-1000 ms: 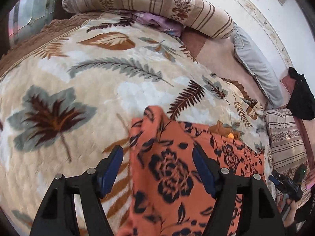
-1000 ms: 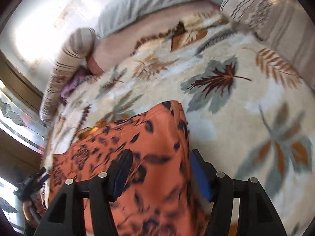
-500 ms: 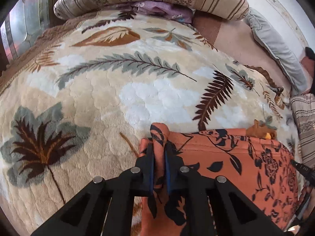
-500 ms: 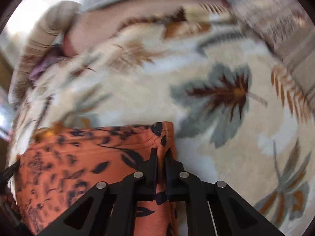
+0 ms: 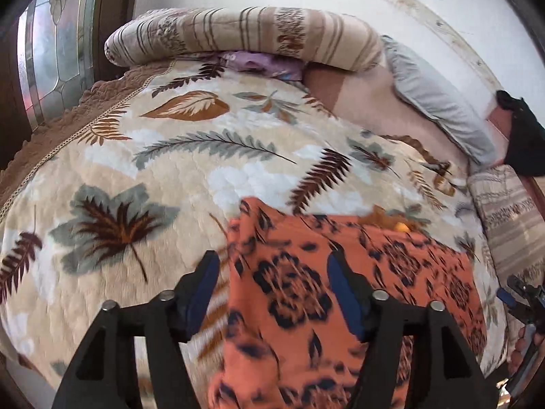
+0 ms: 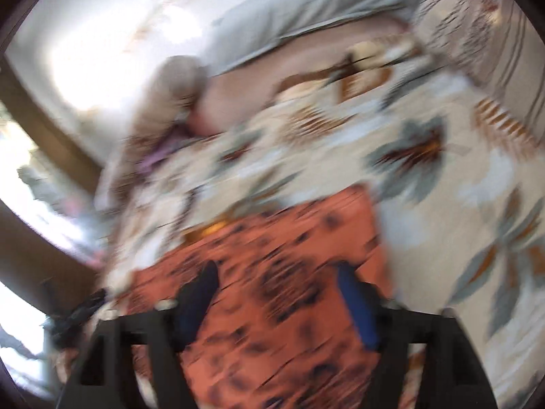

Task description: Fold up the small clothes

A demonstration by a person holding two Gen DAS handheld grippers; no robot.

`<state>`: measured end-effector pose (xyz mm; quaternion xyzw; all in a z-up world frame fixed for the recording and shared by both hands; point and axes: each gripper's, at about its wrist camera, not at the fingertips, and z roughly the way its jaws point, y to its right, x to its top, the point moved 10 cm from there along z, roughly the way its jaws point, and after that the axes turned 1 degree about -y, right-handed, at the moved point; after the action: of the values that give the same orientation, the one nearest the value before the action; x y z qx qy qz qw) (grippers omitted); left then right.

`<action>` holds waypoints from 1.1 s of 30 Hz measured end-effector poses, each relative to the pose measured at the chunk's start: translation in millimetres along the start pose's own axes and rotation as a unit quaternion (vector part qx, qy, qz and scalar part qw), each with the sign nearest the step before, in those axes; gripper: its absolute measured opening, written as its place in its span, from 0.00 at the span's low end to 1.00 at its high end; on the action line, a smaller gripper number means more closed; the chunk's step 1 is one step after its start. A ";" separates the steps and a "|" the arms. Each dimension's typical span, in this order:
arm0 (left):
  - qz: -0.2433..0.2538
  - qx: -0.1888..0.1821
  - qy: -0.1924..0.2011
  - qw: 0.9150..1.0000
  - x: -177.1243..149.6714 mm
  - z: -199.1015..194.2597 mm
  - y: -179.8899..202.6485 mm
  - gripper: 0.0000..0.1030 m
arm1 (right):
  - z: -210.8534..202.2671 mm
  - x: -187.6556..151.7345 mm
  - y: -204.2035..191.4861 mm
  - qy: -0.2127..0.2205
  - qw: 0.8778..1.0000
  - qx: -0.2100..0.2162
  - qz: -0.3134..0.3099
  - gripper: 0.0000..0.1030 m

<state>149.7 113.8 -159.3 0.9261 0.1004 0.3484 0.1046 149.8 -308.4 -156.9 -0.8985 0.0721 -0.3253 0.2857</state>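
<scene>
An orange garment with a dark floral print point(image 5: 408, 262) lies flat on the leaf-patterned blanket point(image 5: 129, 177). My left gripper point(image 5: 272, 272) hovers over its near left part. The jaws are opening, the cloth lies below and between them, and the blue pads do not press it. In the blurred right wrist view, my right gripper point(image 6: 276, 272) hangs over the garment point(image 6: 289, 235) near its right edge, jaws likewise opening and nothing pinched. The right gripper point(image 5: 521, 293) also shows at the left view's right border, with a hand point(image 5: 524, 344) on it.
A striped rolled blanket point(image 5: 245, 34) and a purple cloth point(image 5: 259, 63) lie at the bed's far end. A grey pillow point(image 5: 439, 102) and a black item point(image 5: 524, 136) lie far right, with a striped cushion point(image 5: 507, 218) nearer. A patterned glass panel point(image 5: 51, 54) stands at the left.
Half a second ago both grippers were shut on the garment's far corners. Both have let go, opened wide and pulled back and up; the garment lies flat.
</scene>
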 end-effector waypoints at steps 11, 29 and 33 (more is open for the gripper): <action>-0.019 0.060 -0.061 0.996 -77.8 4.6 -36.3 0.63 | 8.6 -51.3 53.8 -0.023 0.993 -0.001 0.118 0.72; 0.067 0.034 -0.014 0.997 -77.0 -5.8 41.6 0.67 | -18.3 -134.1 88.7 -0.005 0.950 0.050 0.308 0.74; 0.074 0.071 -0.070 0.992 -104.9 36.3 26.5 0.66 | 5.6 -120.0 92.0 0.016 0.941 0.077 0.330 0.71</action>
<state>99.6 56.8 -244.5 0.9580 0.0490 0.2818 0.0189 65.2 -343.9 -277.2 -0.7946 0.3436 -0.2316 0.4438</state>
